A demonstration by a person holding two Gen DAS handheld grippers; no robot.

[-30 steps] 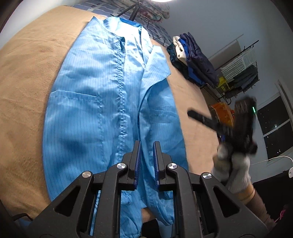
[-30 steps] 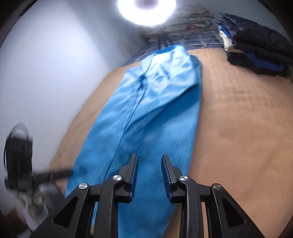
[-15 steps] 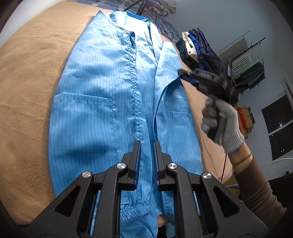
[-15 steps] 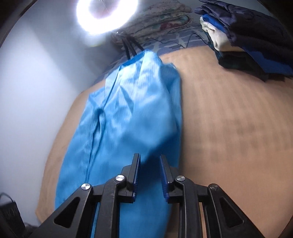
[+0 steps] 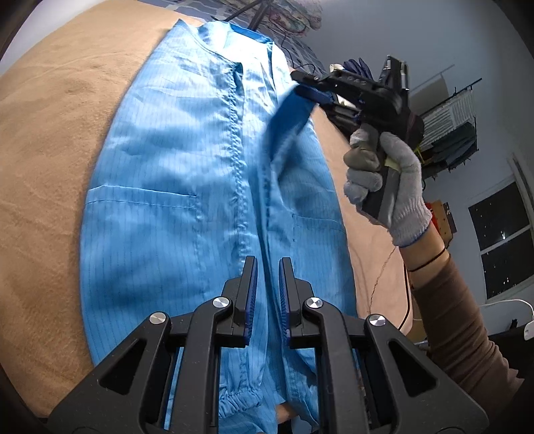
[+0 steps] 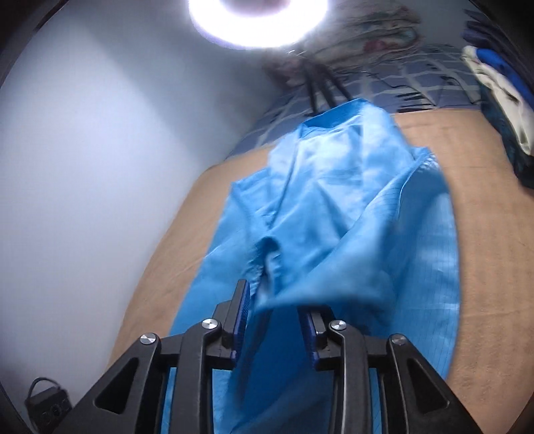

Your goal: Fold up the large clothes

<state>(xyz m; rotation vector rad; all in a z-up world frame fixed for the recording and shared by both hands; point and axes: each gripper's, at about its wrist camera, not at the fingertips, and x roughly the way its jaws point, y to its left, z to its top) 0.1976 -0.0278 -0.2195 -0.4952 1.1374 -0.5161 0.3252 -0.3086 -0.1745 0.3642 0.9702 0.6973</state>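
A light blue striped coat [image 5: 167, 200] lies front up and lengthwise on a tan blanket [image 5: 50, 133]. My left gripper [image 5: 268, 263] hovers over the coat's lower front. Its jaws stand a narrow gap apart with nothing between them. A gloved hand [image 5: 383, 180] holds my right gripper [image 5: 305, 85] over the coat's right shoulder. The jaws of the right gripper [image 6: 273, 290] are opening. A raised fold of the coat [image 6: 333, 217] lies between them and drapes over one finger. No pad visibly presses on it.
A pile of folded dark and white clothes [image 6: 500, 100] sits at the blanket's far right. A ring light [image 6: 257, 20] on a tripod stands beyond the collar. A wall runs along the left, with a small black bag [image 6: 46, 404] by it. A clothes rack and a window [image 5: 500, 240] are on the right.
My right gripper has swept from beside the bed up along the coat's right side to the shoulder. It now has a fold of cloth raised between its jaws. The left gripper has barely moved.
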